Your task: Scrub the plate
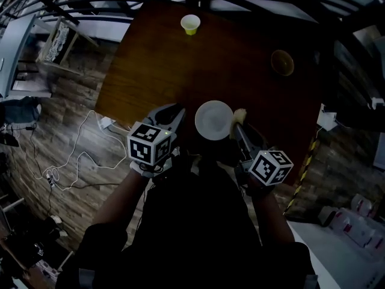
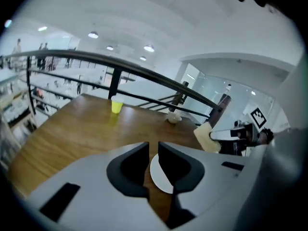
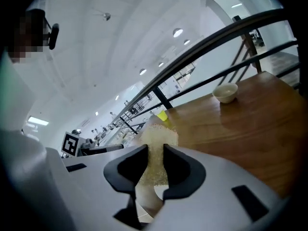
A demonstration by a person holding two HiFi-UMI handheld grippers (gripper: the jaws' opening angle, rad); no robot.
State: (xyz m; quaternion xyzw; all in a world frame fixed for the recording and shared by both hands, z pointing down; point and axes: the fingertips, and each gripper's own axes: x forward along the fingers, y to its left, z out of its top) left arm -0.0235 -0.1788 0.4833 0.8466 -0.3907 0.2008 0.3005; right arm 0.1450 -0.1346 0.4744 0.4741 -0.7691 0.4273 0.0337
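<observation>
A white plate (image 1: 213,120) lies flat on the dark wooden table (image 1: 240,59), close in front of me. In the left gripper view the plate (image 2: 161,174) shows partly behind the right jaw. My left gripper (image 1: 180,114) hovers just left of the plate's rim; its jaws (image 2: 153,150) stand almost together with nothing gripped. My right gripper (image 1: 236,125) is shut on a pale yellow sponge (image 1: 239,115) at the plate's right edge. The sponge (image 3: 156,148) fills the gap between those jaws. It also appears in the left gripper view as a sponge (image 2: 206,137) raised over the table.
A yellow cup (image 1: 190,24) stands at the table's far edge and a small bowl (image 1: 282,62) at the far right. A dark railing (image 2: 144,73) runs behind the table. Cables (image 1: 78,155) lie on the floor to the left.
</observation>
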